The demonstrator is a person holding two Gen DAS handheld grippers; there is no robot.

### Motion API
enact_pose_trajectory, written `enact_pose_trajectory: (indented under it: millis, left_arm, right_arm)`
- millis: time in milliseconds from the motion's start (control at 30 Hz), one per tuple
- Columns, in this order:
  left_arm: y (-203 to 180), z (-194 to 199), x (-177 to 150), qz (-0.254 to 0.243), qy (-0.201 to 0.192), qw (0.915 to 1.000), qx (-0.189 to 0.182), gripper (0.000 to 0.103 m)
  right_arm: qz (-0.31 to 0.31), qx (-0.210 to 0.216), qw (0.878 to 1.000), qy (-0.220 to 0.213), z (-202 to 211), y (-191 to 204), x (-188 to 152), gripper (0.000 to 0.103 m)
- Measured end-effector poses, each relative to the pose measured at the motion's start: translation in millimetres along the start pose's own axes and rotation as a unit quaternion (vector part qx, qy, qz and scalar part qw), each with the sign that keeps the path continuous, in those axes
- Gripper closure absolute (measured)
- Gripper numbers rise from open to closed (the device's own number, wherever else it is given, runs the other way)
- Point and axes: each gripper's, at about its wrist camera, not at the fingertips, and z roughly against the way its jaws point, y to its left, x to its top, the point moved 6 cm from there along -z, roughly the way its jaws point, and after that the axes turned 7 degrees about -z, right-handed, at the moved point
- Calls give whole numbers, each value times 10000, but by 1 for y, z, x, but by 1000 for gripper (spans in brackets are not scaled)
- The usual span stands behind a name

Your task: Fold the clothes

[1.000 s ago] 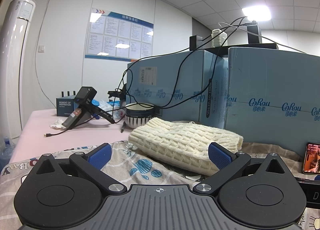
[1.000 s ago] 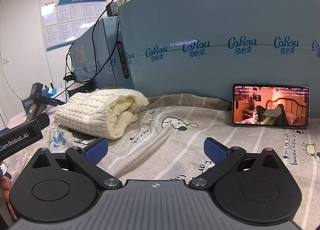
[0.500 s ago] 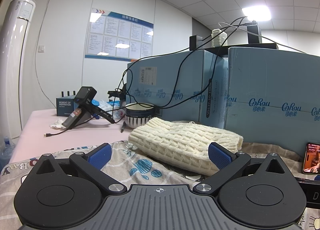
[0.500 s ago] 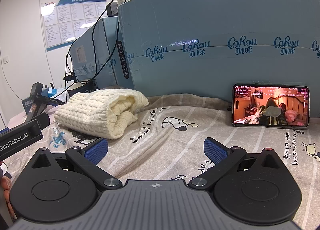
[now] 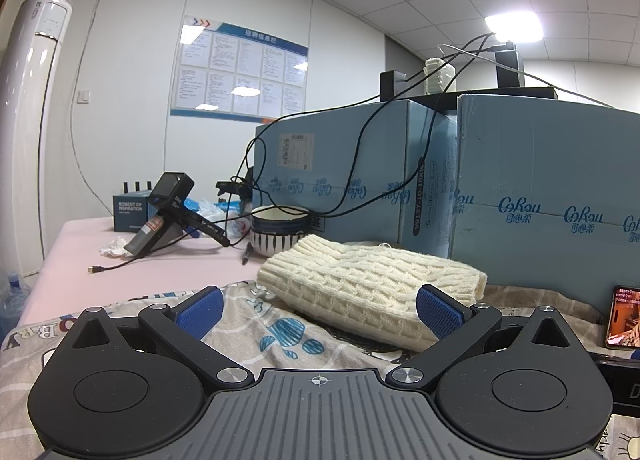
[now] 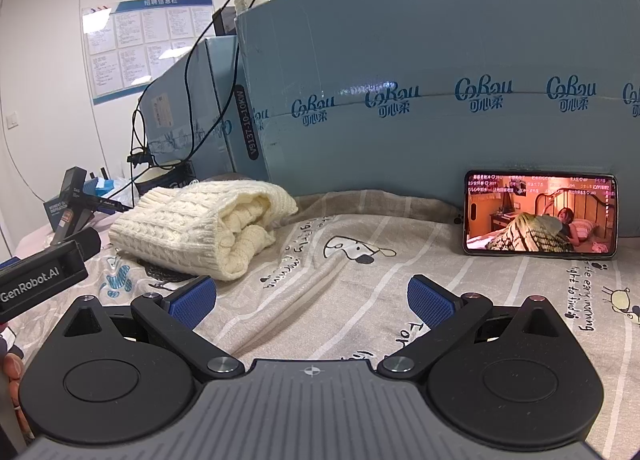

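A cream cable-knit sweater (image 5: pixel 368 288) lies folded in a bundle on a patterned cloth (image 5: pixel 280 324) with cartoon prints. It also shows in the right wrist view (image 6: pixel 208 228), at the left on the same cloth (image 6: pixel 360 284). My left gripper (image 5: pixel 320 310) is open and empty, just in front of the sweater. My right gripper (image 6: pixel 312 298) is open and empty, over bare cloth to the right of the sweater. The body of the left gripper (image 6: pixel 40 280) shows at the left edge of the right wrist view.
Large blue cardboard boxes (image 6: pixel 440 92) stand right behind the cloth. A phone (image 6: pixel 540 216) playing a video leans against them at the right. On the pink table (image 5: pixel 160 260) to the left are a striped bowl (image 5: pixel 280 230), a black camera device (image 5: pixel 168 216), cables and a small box.
Neither gripper nor the sweater has moved. Only the picture on the phone screen has changed.
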Motion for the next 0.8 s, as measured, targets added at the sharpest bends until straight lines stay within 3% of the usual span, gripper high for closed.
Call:
enact_pose_trajectory:
  millis: [333,800]
  left_arm:
    - [5,8,6,350,-194,9989,-257,0]
    - [7,23,12,868,-425,9889,-1131,0]
  right_arm:
    - [-102,-34,9991,-412,13,3,6,0]
    - [-114,-421,9961,-765,46,11,15,0]
